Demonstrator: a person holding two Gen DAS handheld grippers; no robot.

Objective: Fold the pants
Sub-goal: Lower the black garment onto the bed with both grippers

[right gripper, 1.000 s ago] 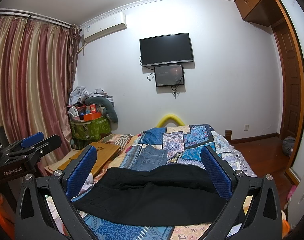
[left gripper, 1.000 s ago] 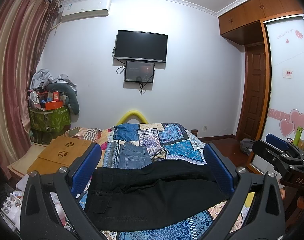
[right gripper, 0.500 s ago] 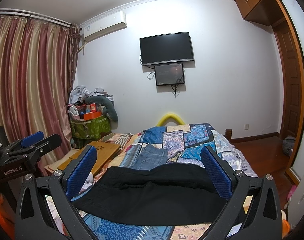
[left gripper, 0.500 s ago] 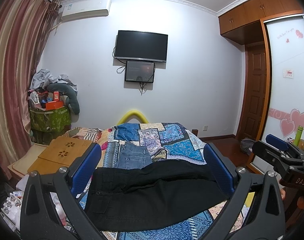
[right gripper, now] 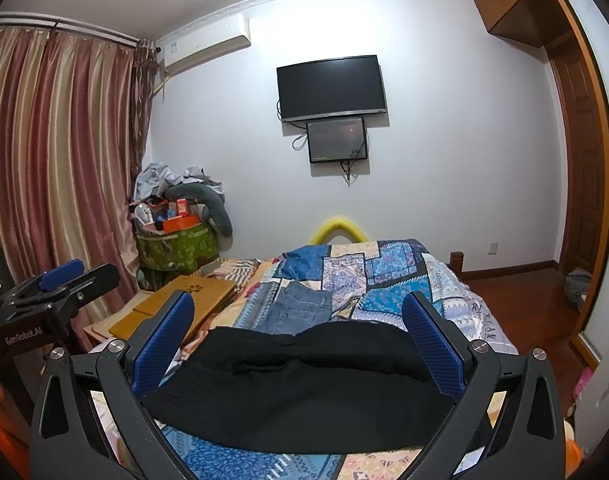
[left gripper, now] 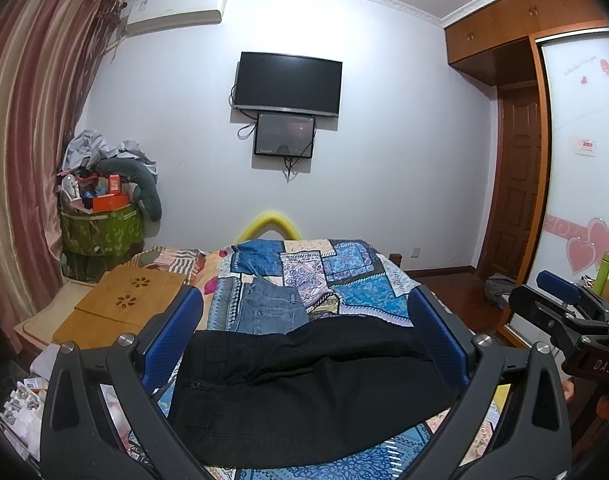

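Observation:
Black pants (left gripper: pixel 304 384) lie spread across the near end of the bed; they also show in the right wrist view (right gripper: pixel 304 384). My left gripper (left gripper: pixel 304 312) is open and empty, held above the pants. My right gripper (right gripper: pixel 298 312) is open and empty, also above them. Each gripper shows at the edge of the other's view: the right gripper (left gripper: pixel 564 304) at the right, the left gripper (right gripper: pixel 60 280) at the left.
Folded blue jeans (left gripper: pixel 270 310) lie beyond the black pants on the patchwork bedspread (left gripper: pixel 344 272). A wooden lap desk (left gripper: pixel 124 304) sits at the bed's left. A cluttered green bin (left gripper: pixel 100 228) stands by the curtain. A wardrobe (left gripper: pixel 576 200) is on the right.

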